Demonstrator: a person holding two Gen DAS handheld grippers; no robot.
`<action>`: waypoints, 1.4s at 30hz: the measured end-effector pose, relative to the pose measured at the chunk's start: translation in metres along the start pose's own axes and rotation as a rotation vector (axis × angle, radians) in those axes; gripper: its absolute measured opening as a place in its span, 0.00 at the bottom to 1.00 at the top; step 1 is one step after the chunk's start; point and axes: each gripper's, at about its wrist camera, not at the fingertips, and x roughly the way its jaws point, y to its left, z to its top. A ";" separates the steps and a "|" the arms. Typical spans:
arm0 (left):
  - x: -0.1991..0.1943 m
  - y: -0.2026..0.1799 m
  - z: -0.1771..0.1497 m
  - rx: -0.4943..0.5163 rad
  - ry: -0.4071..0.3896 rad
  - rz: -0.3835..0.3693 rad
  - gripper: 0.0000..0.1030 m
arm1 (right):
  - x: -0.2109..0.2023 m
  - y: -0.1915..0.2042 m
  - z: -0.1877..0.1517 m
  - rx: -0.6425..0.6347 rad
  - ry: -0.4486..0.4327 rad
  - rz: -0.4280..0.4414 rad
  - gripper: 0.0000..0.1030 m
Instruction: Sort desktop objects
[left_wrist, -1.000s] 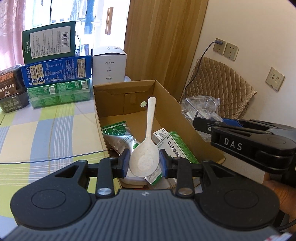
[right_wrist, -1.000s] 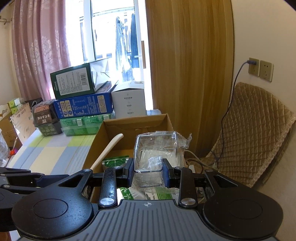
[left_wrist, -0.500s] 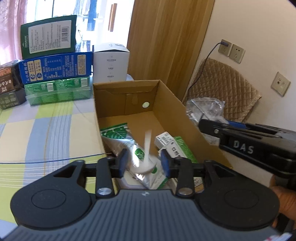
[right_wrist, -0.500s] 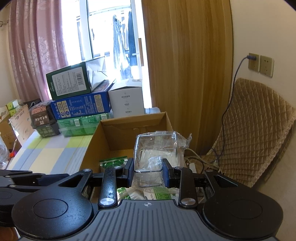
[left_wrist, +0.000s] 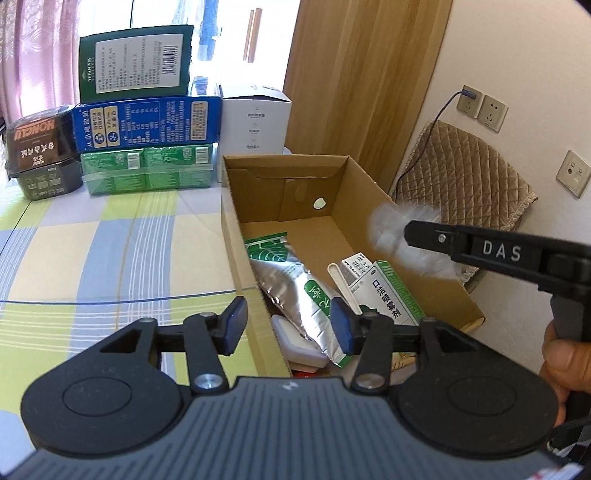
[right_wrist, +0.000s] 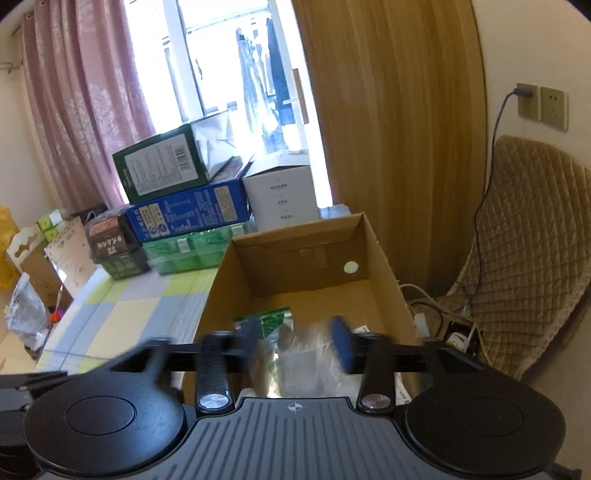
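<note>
An open cardboard box (left_wrist: 354, 184) stands at the table's right edge. In it lie a white spoon (left_wrist: 341, 282), a silver-green pouch (left_wrist: 295, 280) and a green-white carton (left_wrist: 391, 291). My left gripper (left_wrist: 288, 325) is open and empty over the box's near end. My right gripper (right_wrist: 295, 341) is open over the box (right_wrist: 384, 266); a clear plastic package (right_wrist: 306, 354) shows blurred between its fingers, loose and dropping. In the left wrist view that package (left_wrist: 402, 232) is a white blur at the right gripper's tip.
Stacked green, blue and dark boxes (left_wrist: 144, 122) and a white box (left_wrist: 255, 122) stand at the table's back. A checked cloth (left_wrist: 110, 251) covers the table. A quilted chair (right_wrist: 528, 251) and cables stand right of the box, by the wall.
My left gripper opened and the spoon fell into the box. My right gripper opened and let go of the clear package, which is falling toward the box.
</note>
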 end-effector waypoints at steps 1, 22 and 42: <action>-0.001 0.001 -0.001 -0.002 0.001 0.002 0.49 | -0.002 -0.001 -0.001 0.007 -0.010 -0.006 0.61; -0.041 0.004 -0.025 0.030 -0.040 0.094 0.98 | -0.053 -0.010 -0.035 0.033 0.025 -0.070 0.96; -0.109 0.000 -0.062 -0.030 -0.007 0.094 0.99 | -0.136 0.012 -0.078 -0.008 0.125 -0.131 0.98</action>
